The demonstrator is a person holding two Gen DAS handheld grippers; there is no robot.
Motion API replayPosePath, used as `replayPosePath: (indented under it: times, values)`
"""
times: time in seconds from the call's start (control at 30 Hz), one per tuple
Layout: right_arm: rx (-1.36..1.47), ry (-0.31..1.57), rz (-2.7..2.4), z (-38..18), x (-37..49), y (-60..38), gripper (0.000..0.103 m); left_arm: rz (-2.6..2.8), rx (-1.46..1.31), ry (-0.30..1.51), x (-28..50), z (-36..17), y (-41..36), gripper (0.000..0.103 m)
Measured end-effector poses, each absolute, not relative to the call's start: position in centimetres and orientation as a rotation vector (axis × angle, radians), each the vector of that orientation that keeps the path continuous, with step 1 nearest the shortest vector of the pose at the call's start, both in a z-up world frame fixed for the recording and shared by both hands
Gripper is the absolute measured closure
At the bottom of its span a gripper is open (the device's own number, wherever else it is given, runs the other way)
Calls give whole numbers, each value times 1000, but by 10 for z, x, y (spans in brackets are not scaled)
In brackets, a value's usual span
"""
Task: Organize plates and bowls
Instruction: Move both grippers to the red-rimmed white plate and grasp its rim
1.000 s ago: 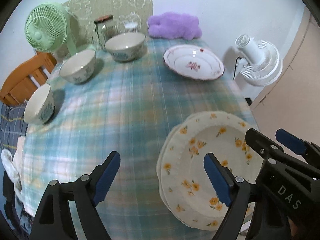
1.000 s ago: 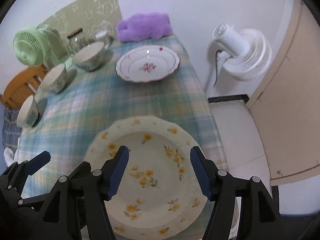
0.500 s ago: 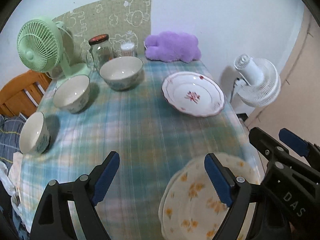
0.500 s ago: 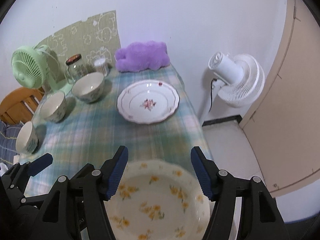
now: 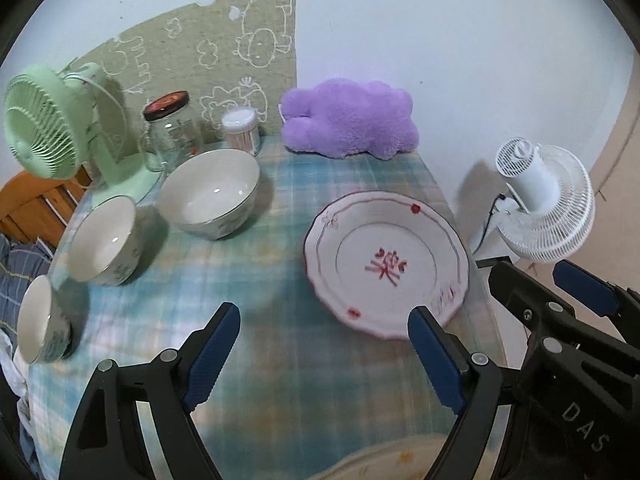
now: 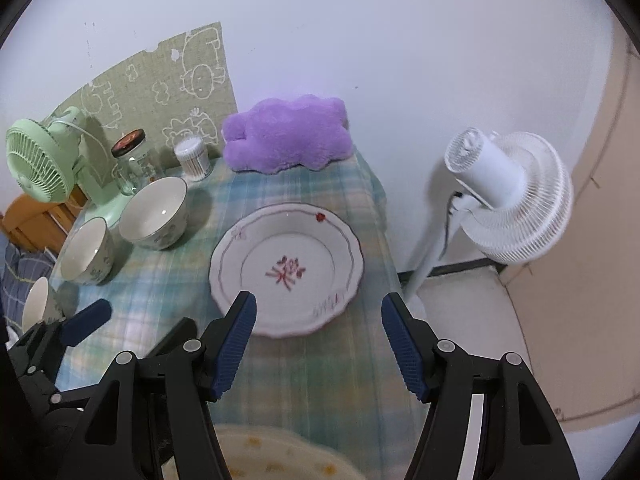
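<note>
A white plate with a red flower (image 5: 386,264) (image 6: 286,270) lies on the right side of the checked tablecloth (image 5: 248,288). Three white bowls stand in a row on the left: a large one (image 5: 210,196) (image 6: 156,212), a middle one (image 5: 104,240) (image 6: 86,250) and a small one (image 5: 38,320) (image 6: 36,302). Only the rim of a cream plate with yellow flowers (image 5: 392,458) (image 6: 276,454) shows at the bottom edge. My left gripper (image 5: 324,360) and right gripper (image 6: 320,344) hang open and empty above the cloth, short of the white plate.
Along the far edge stand a green desk fan (image 5: 44,132), a glass jar with a dark lid (image 5: 170,130), a small cotton-swab tub (image 5: 240,130) and a purple plush cushion (image 5: 348,120). A white floor fan (image 6: 508,204) stands right of the table. A wooden chair (image 5: 28,208) is at left.
Both grippers have pulled back from the yellow-flowered plate, which slid to the bottom edge of both views. The white plate and bowls now sit nearer the middle. Jaws unchanged.
</note>
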State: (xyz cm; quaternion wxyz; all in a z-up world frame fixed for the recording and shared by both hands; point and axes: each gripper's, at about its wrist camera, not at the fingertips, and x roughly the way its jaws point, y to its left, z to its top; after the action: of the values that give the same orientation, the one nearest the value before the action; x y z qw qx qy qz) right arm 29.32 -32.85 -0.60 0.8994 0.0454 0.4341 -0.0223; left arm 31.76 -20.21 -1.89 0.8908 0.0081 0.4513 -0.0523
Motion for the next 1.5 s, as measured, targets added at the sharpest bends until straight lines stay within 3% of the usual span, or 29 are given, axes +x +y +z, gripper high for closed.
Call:
replayPosePath:
  times: [0.43,0.83,0.93,1.5]
  values:
    - [129,968,-43,-69,380,-347,35,-22,61,1004,396,-76,-219,21]
    - [187,1057,-52,-118,411,-359,35,-61,47,1066,420,-116,-229,30]
    - [219,1057,-45,-121,413,-361,44,-77,51,1064,422,-115,-231,35]
    - [198,1096,-19,-113,380,-321,45,-83,55,1103,390,-109,-186,44]
